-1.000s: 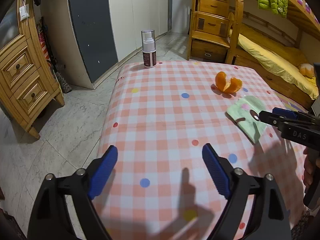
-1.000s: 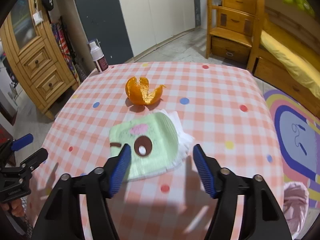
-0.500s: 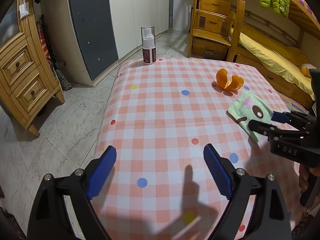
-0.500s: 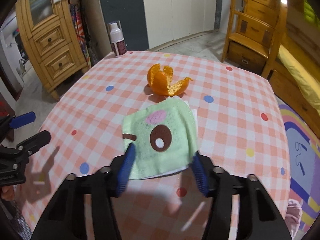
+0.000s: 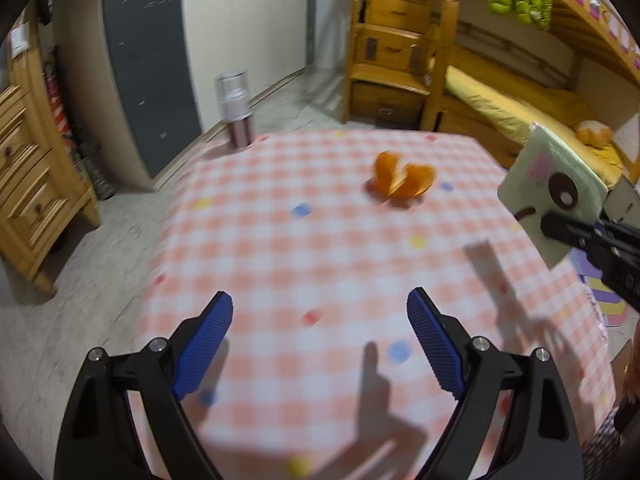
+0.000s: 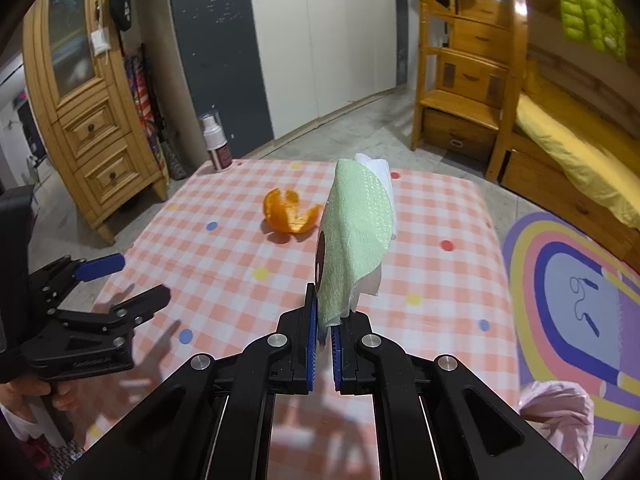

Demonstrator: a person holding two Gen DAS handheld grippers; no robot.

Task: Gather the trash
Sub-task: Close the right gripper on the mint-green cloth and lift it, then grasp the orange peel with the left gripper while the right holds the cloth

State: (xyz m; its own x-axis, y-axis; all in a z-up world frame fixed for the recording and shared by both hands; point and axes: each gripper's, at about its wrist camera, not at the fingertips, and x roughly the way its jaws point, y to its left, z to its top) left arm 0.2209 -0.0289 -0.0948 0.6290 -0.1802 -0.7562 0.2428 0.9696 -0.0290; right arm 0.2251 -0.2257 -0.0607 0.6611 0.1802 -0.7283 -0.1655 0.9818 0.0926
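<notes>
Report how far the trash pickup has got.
Nothing visibly binned yet. In hand: the right gripper is shut on the green napkin, lifted off the table. Left: the orange peel lies on the table; the left gripper is open.

I see a pale green cloth point(image 6: 356, 236) at twelve o'clock, an orange peel point(image 6: 290, 213) at eleven, and a pink-and-white checked tablecloth point(image 6: 432, 280) with coloured dots.

Left hand-held gripper point(image 5: 320, 344) gapes over checked table point(image 5: 320, 256) — orange peel point(image 5: 404, 180) beyond
</notes>
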